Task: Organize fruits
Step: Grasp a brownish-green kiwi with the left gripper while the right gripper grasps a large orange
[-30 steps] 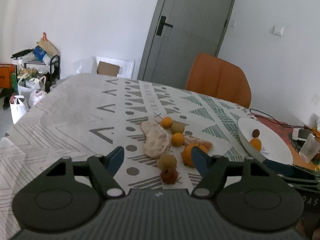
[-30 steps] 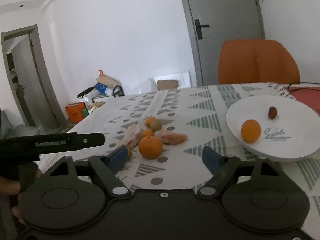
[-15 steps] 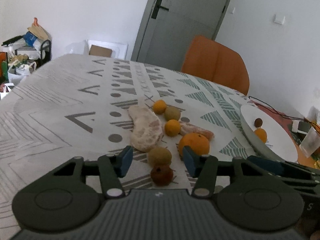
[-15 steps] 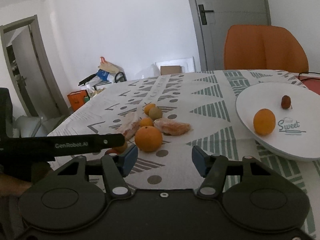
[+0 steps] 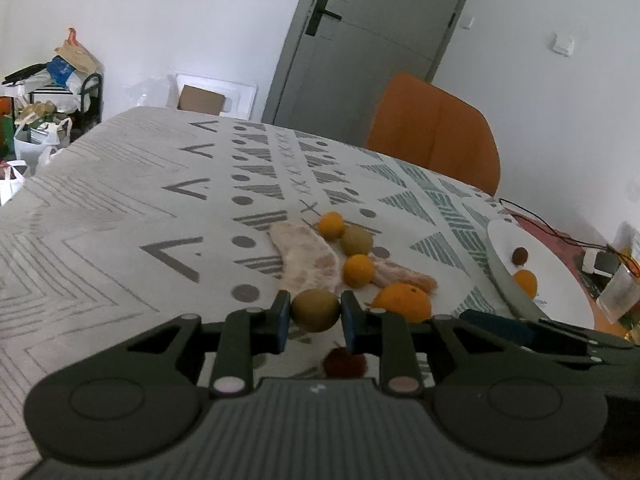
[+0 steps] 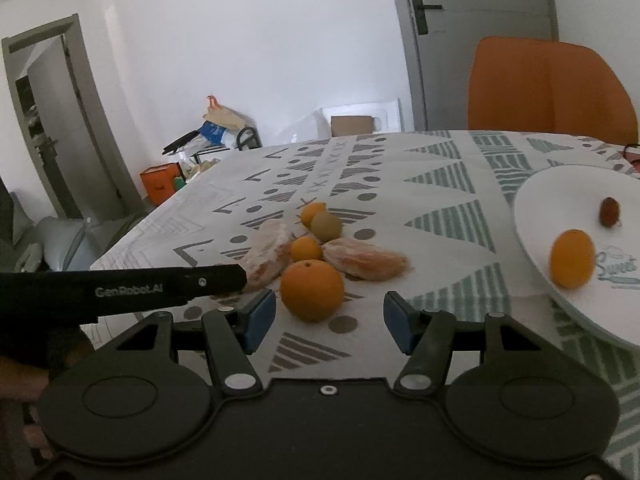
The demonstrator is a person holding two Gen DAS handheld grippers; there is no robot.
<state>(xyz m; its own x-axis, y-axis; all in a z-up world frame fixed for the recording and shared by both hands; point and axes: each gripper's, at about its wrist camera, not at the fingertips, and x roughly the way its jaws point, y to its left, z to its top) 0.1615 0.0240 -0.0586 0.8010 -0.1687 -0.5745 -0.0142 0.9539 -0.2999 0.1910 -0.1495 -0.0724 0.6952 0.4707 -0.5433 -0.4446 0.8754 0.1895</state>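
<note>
On the patterned tablecloth lies a cluster of fruit. My left gripper (image 5: 315, 303) is closing, and its blue pads press both sides of a round olive-brown fruit (image 5: 315, 312). A dark red fruit (image 5: 344, 362) sits just below its jaws. My right gripper (image 6: 328, 312) stands open, with the large orange (image 6: 312, 290) just ahead of its left finger and untouched. Two small oranges (image 6: 306, 249), another olive fruit (image 6: 326, 225) and two peeled citrus segments (image 6: 364, 264) lie behind. A white plate (image 6: 560, 200) at the right holds a small orange (image 6: 572, 258) and a red-brown fruit (image 6: 609, 211).
An orange chair (image 5: 436, 136) stands at the table's far side before a grey door. A clear plastic cup (image 5: 618, 296) and cables sit beyond the plate at the right edge. Bags and boxes crowd the floor at the left (image 5: 48, 92).
My left gripper came forward and down over the fruit, and its jaws narrowed onto the olive-brown one. My right gripper moved nearer the large orange, its jaws somewhat narrower.
</note>
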